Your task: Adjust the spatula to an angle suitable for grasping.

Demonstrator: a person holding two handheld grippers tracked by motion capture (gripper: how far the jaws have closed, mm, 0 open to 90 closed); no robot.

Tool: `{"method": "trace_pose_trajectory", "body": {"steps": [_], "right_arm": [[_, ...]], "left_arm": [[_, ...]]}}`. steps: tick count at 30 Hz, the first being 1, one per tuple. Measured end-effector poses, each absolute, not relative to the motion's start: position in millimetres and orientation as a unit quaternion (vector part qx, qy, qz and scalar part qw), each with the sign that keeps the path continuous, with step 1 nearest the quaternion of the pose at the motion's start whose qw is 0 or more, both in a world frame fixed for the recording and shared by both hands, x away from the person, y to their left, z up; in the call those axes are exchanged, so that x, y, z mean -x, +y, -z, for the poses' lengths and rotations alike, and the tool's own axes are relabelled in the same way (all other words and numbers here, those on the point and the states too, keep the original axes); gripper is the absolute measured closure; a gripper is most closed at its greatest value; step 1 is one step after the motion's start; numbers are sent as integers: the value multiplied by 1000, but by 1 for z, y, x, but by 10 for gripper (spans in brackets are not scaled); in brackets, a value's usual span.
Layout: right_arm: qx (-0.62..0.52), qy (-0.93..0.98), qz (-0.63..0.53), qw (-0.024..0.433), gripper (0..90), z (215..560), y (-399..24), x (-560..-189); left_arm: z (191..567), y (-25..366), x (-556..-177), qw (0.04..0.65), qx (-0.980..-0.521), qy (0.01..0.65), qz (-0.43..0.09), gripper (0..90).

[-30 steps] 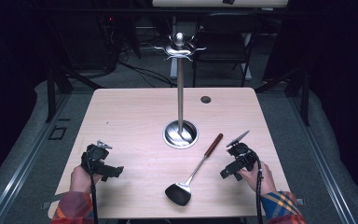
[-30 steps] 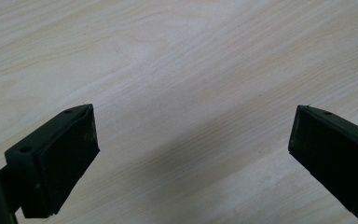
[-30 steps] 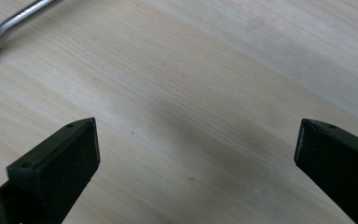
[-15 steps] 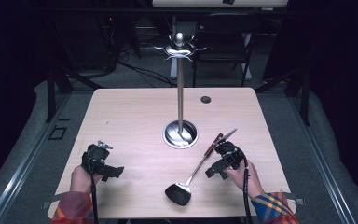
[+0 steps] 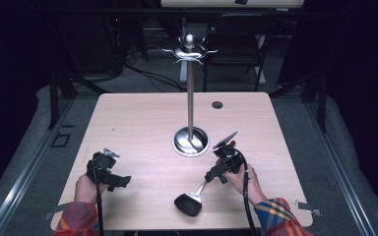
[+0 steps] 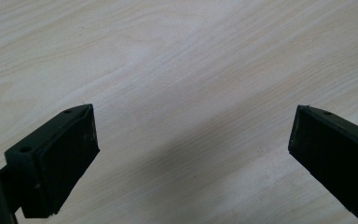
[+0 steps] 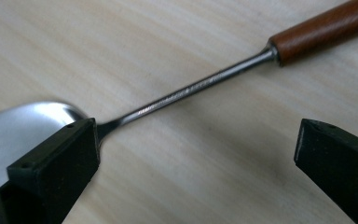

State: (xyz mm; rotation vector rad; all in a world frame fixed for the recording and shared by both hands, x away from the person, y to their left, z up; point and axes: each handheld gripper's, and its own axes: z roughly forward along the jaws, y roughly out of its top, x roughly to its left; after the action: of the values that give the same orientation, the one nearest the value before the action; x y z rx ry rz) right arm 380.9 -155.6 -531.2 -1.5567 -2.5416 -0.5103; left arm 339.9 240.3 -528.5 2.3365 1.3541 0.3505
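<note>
Hovering right gripper now over spatula, jaws apart

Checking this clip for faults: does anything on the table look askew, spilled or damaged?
Nothing stands out. The spatula lies flat and whole on the table, the stand is upright, and the open right gripper is above the spatula.

Plaid sleeves; 2 black hand-held grippers, black cables.
</note>
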Motion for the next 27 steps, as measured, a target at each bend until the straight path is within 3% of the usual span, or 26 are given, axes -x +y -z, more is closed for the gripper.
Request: {"method": "trace_pose_trajectory", "body": {"steps": [8,17,27], "right_arm": [[536,-831,144,46,6,541,-138,-393],[550,-824,133,14,141,548,-126,-395],[556,-821,130,-5,211,552,-128,-398]], "left_arm": [[529,241,-340,216,-837,488,-120,12],[529,241,-340,210,-840,486,-120,12],[529,240,-340,211,-839,487,-122,13]]}}
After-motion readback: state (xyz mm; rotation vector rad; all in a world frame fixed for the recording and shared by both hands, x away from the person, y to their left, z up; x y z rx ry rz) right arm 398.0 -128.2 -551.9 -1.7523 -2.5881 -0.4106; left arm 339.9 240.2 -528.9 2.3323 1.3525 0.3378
